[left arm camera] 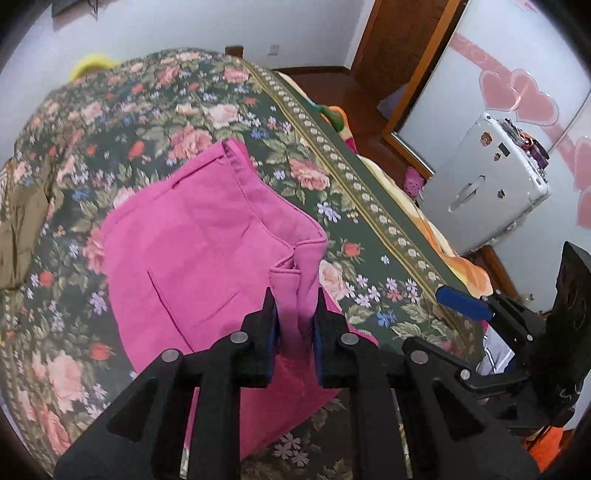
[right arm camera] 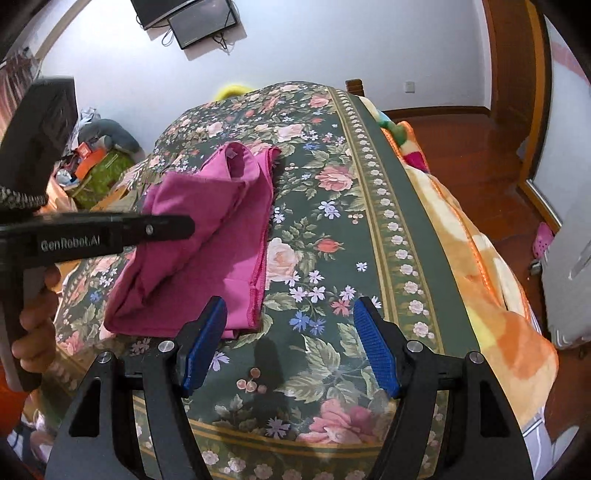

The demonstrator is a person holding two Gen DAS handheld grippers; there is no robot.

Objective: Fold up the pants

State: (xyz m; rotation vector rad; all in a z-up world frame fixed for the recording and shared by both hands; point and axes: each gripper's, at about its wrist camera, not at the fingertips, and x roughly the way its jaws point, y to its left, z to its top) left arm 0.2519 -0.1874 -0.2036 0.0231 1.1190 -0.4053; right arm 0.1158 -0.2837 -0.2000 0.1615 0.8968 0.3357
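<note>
Pink pants (left arm camera: 192, 251) lie partly folded on the floral bedspread (left arm camera: 147, 110), with a back pocket seam showing. My left gripper (left arm camera: 295, 317) is shut on a bunched fold of the pants' near edge, and the cloth fills the gap between its blue pads. In the right wrist view the pants (right arm camera: 221, 236) lie left of centre, and the left gripper's black fingers (right arm camera: 166, 225) reach over them from the left, held by a hand (right arm camera: 35, 325). My right gripper (right arm camera: 290, 332) is open above bare bedspread (right arm camera: 332, 221), just right of the pants' hem, holding nothing.
An orange blanket (right arm camera: 480, 258) hangs over the bed's right edge above the wooden floor (right arm camera: 461, 129). A white suitcase (left arm camera: 487, 184) stands by a door with pink hearts. Clutter (right arm camera: 96, 155) is piled left of the bed. A screen (right arm camera: 199, 18) hangs on the wall.
</note>
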